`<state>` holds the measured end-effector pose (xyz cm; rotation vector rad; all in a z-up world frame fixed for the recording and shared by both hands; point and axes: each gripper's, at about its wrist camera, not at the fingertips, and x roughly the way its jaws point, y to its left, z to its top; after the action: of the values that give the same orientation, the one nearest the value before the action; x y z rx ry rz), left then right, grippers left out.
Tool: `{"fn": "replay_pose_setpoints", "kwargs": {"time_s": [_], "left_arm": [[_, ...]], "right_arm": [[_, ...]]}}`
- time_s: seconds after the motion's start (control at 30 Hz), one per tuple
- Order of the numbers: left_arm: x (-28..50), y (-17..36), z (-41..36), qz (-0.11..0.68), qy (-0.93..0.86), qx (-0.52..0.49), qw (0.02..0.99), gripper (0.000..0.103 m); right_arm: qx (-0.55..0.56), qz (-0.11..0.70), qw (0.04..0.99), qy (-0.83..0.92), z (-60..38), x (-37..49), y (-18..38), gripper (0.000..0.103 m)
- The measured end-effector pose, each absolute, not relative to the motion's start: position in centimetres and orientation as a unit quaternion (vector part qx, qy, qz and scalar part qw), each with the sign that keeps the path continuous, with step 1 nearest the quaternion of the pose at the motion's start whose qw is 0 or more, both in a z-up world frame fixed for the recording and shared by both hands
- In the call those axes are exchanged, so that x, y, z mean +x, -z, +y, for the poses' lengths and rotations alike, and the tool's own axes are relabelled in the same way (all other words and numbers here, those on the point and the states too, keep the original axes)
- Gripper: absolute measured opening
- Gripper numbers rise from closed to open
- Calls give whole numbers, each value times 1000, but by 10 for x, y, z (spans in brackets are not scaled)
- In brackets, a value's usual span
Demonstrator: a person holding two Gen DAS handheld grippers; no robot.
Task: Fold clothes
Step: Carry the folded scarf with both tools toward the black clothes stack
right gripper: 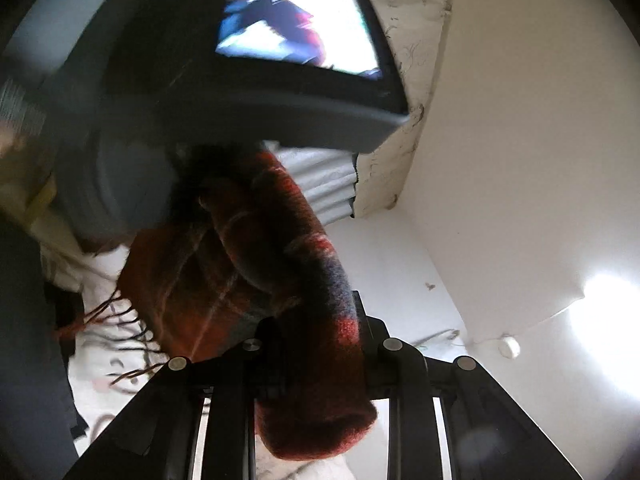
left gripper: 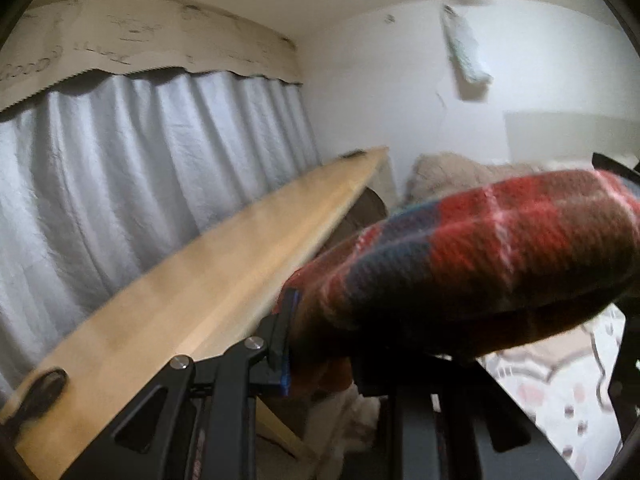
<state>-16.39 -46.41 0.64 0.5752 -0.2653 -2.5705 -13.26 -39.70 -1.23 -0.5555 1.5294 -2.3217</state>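
Note:
A red plaid scarf (left gripper: 472, 264) with blue and white stripes is held up in the air. My left gripper (left gripper: 320, 344) is shut on one end of it; the thick cloth bulges out to the right and hides the right finger. In the right wrist view the same scarf (right gripper: 288, 264) runs through my right gripper (right gripper: 316, 336), which is shut on it. Its fringe (right gripper: 120, 320) hangs to the left over a white patterned bedsheet (right gripper: 108, 384). The other gripper's body with its lit screen (right gripper: 296, 24) looms just above.
A long wooden board (left gripper: 192, 292) slants along grey curtains (left gripper: 120, 176). A beige blanket (left gripper: 448, 172) lies by the white wall. The patterned sheet (left gripper: 560, 392) shows at lower right. A white wall and a bright lamp (right gripper: 608, 320) are to the right.

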Motion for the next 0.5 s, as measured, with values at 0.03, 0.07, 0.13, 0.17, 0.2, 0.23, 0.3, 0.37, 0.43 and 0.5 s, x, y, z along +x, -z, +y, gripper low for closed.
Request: {"fn": "replay_pose_setpoints", "kwargs": {"time_s": [0.03, 0.07, 0.13, 0.17, 0.2, 0.23, 0.3, 0.37, 0.43, 0.5], "left_arm": [[-160, 6, -461, -111, 938, 224, 239, 24], [-156, 19, -458, -125, 935, 237, 232, 24], [-146, 46, -452, -156, 925, 263, 224, 24], [-140, 60, -449, -173, 919, 276, 222, 24], [-132, 73, -446, -196, 911, 288, 219, 24], [-125, 85, -443, -218, 903, 299, 216, 24], [-106, 104, -437, -252, 892, 309, 211, 24], [-83, 117, -430, -276, 887, 308, 206, 24], [-57, 124, -426, -288, 884, 304, 205, 24], [-38, 131, -422, -296, 882, 298, 213, 24]], "right_arm": [[-200, 537, 149, 806, -394, -128, 24, 24], [-200, 540, 151, 804, -392, -123, 36, 24], [-185, 540, 166, 804, -388, -110, 59, 24], [-169, 539, 177, 806, -387, -103, 70, 24], [-154, 538, 188, 807, -386, -95, 81, 24], [-140, 536, 200, 808, -386, -87, 91, 24], [-118, 533, 221, 808, -384, -66, 111, 24], [-102, 521, 241, 813, -381, -43, 124, 24], [-85, 507, 266, 816, -375, -19, 133, 24], [-83, 499, 281, 816, -370, 0, 141, 24]]}}
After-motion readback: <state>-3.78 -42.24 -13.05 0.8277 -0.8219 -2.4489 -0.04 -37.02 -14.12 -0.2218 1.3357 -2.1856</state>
